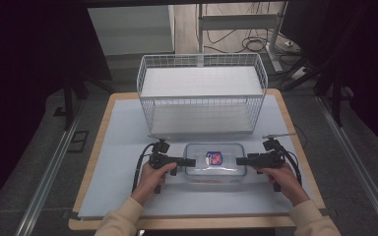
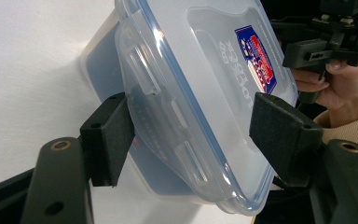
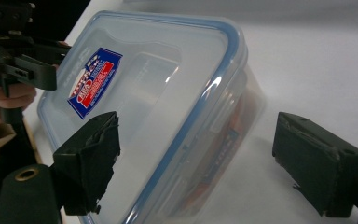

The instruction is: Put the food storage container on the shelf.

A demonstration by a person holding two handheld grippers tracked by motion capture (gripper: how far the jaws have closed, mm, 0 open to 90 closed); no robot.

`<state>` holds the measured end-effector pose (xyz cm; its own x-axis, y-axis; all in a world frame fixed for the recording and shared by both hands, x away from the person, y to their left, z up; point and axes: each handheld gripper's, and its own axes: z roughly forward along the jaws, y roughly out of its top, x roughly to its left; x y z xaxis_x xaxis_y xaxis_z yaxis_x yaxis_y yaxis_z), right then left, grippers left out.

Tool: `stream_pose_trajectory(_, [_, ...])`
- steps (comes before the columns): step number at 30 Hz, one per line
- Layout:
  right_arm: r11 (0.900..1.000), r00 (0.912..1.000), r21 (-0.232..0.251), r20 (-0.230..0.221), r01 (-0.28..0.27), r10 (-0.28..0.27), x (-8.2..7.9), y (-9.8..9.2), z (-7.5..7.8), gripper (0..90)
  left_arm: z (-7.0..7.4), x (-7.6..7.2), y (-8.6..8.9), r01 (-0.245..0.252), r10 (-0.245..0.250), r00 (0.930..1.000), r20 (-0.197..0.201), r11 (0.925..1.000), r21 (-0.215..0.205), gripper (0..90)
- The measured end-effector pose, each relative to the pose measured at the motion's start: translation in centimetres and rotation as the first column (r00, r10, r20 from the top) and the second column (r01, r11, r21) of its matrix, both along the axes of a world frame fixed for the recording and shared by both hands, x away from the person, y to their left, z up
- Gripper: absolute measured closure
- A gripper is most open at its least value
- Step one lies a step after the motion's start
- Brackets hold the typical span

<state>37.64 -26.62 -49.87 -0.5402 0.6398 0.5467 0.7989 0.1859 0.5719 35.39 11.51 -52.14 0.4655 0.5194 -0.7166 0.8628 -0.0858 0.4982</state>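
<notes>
Both forearms, in cream sleeves, come in from the near edge of the table and angle inward; the left hand grips the handle of the left gripper, which lies level and points right toward the end of a clear plastic box; the right hand holds the right gripper likewise, level and pointing left at the opposite end; the two tools face each other across the box. The box sits flat on the white mat, near the front centre of the table, just in front of a white wire basket that stands toward the far edge; the box and basket are apart. In the left gripper view the left gripper has its jaws standing apart, one below and one above the lidded end of the box; the lower pad appears close against the side latch, but contact cannot be confirmed; the upper pad is clear of the lid. In the right gripper view the right gripper is likewise spread, its jaws either side of the corner of the box, one pad over the lid and the other well off to the side above the mat; neither is clamped. The lid has a blue sealing rim and carries a blue, red and white label; its printed writing is too small to read. Something reddish shows inside the box through its wall; it cannot be identified.
</notes>
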Motion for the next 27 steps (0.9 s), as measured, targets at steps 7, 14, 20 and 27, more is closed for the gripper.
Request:
stream_pose_trajectory(7, [0.997, 0.9967, 0.064, -0.071, -0.035, 0.039, 0.3, 0.6, -0.7, 18.6, -0.1, 0.0, 0.0, 0.003, -0.003, 1.0000, 0.003, 1.0000, -0.004, 31.3])
stream_pose_trajectory(14, [0.997, 0.9952, 0.080, -0.094, -0.019, 0.027, 0.3, 0.3, -0.5, 26.9, 0.0, -0.1, -0.1, -0.001, 0.001, 0.9999, 0.012, 1.0000, 0.003, 30.8])
stream_pose_trajectory(20, [0.995, 0.9965, 0.096, -0.083, -0.004, 0.012, 0.1, -0.3, -0.1, 38.2, 0.0, -0.1, -0.1, -0.001, 0.001, 0.9998, 0.019, 1.0000, 0.006, 30.5])
stream_pose_trajectory(27, [0.989, 0.9936, 0.147, -0.113, 0.010, 0.006, 0.3, -0.9, -0.4, 43.7, 0.1, -0.4, 0.0, -0.004, 0.004, 0.9996, 0.030, 1.0000, 0.007, 31.6])
